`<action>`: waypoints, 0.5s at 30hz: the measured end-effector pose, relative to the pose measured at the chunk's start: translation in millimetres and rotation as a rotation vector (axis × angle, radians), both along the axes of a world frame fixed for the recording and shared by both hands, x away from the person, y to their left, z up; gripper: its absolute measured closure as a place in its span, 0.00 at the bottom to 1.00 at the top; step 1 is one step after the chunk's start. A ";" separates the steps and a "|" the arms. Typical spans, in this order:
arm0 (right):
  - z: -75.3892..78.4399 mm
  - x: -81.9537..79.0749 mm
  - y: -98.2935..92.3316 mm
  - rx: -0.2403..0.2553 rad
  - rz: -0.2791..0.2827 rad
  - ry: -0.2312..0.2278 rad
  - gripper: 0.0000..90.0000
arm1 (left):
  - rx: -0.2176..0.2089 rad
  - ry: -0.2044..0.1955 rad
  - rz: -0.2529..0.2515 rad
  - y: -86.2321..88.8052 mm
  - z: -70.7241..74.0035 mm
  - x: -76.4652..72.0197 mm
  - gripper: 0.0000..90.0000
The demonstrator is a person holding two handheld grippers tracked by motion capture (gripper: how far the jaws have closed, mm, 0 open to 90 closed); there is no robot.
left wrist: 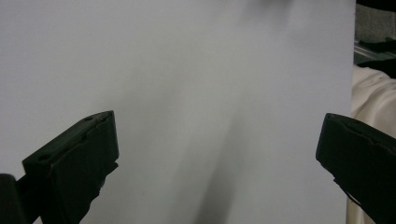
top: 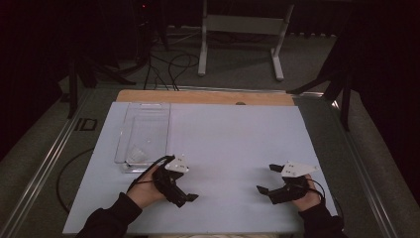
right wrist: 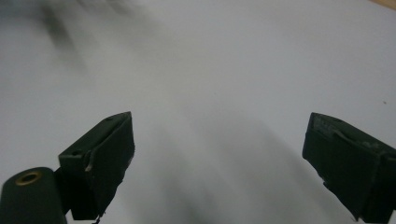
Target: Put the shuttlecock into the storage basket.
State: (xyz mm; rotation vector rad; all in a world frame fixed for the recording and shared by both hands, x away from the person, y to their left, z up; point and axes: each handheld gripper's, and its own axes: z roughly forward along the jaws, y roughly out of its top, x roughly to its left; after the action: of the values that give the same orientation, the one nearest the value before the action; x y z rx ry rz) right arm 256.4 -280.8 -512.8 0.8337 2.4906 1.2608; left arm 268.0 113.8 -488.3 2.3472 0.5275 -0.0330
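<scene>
Both grippers sit at the near edge of the table, over the pale sheet [top: 223, 144] that covers most of the top.

Left gripper [top: 184, 197]: held in the person's left hand [top: 144, 191], at the near left, jaws pointing right and toward the near edge. In the left gripper view [left wrist: 217, 154] the two black jaws stand wide apart with bare sheet between them. They clamp nothing and no object touches them. Whether the tips rest on the sheet cannot be told.

Right gripper [top: 267, 178]: held in the right hand [top: 309, 197], at the near right, jaws pointing left toward the middle of the table. The right gripper view [right wrist: 219, 158] is blurred, but the jaws read as spread wide, empty, with plain sheet between.

The two grippers are well apart from each other.

Clear plastic tray [top: 130, 130]: lies on the left half of the sheet, long side running near to far. Its near end is just beside the left gripper, on that gripper's far left. A small white object [top: 136, 154] lies inside the tray at its near end; too small to identify. Neither gripper touches the tray.
</scene>
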 end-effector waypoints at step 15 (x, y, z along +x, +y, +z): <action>-1.4 -0.6 1.2 -0.003 -0.001 -0.006 0.10 | -0.033 0.000 0.091 47.1 -15.4 -12.0 0.00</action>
State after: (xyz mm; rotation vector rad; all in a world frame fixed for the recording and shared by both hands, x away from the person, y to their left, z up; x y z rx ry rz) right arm 255.8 -279.6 -514.3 0.8295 2.4863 1.2567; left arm 256.0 161.0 -503.7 2.2888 0.6284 0.0001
